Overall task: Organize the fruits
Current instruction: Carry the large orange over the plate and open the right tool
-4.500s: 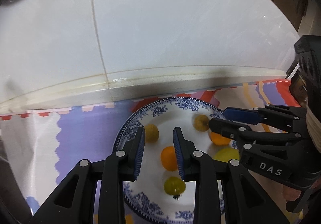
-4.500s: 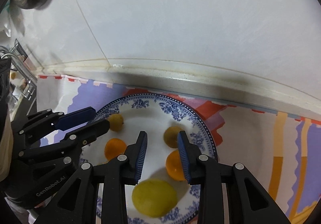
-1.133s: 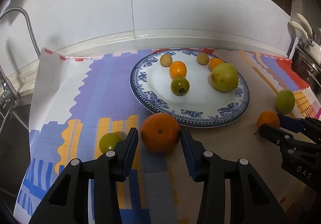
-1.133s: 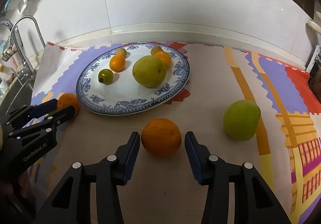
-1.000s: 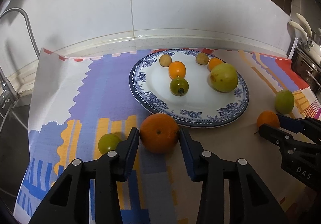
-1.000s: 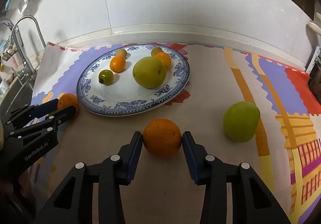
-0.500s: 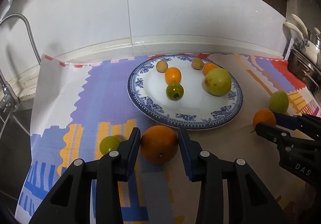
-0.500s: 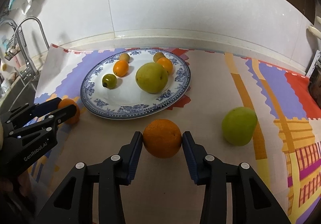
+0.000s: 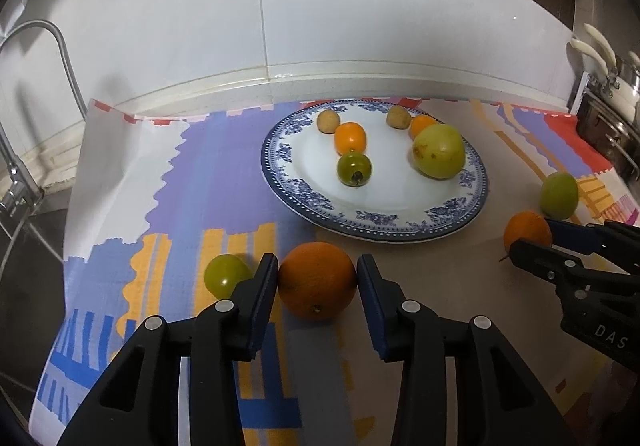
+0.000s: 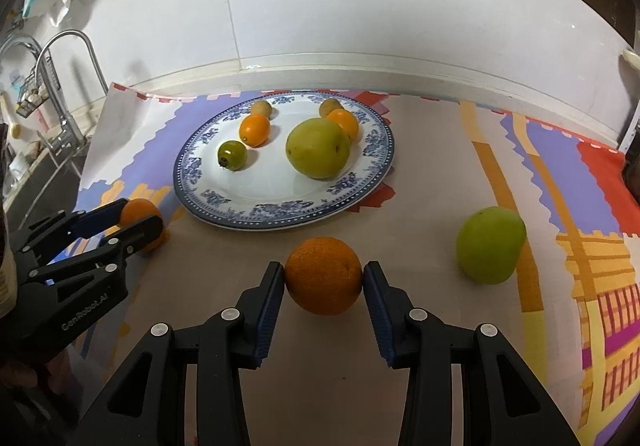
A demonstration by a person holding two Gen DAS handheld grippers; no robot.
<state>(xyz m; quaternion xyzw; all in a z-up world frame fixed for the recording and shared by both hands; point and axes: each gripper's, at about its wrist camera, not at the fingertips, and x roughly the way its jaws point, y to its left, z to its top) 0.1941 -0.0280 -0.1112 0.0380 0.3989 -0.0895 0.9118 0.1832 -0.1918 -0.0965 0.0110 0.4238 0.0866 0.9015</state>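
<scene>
**Both claws clamp an orange below the plate**

The plate [image 9: 476, 202], blue-rimmed, sits in the upper middle of both views on a bright patterned cloth [image 9: 208, 166]. It holds six fruits: two small brown ones at the far rim, two small orange ones, a dark green tomato [image 9: 354, 169] near the middle, and a big green guava [image 9: 439, 151] toward its right side.

In the left wrist view, the left claw [image 9: 317, 278] at lower center is narrowed onto the left orange [image 9: 317, 280], both pads touching its sides. A small green fruit [image 9: 226, 275] lies just left of the left finger.

In the right wrist view, the right claw [image 10: 323, 278] at lower center grips the right orange [image 10: 323, 275] the same way, pads pressed on either side. A loose green guava [image 10: 490, 244] lies to the right, well apart from the plate, on the cloth.
</scene>
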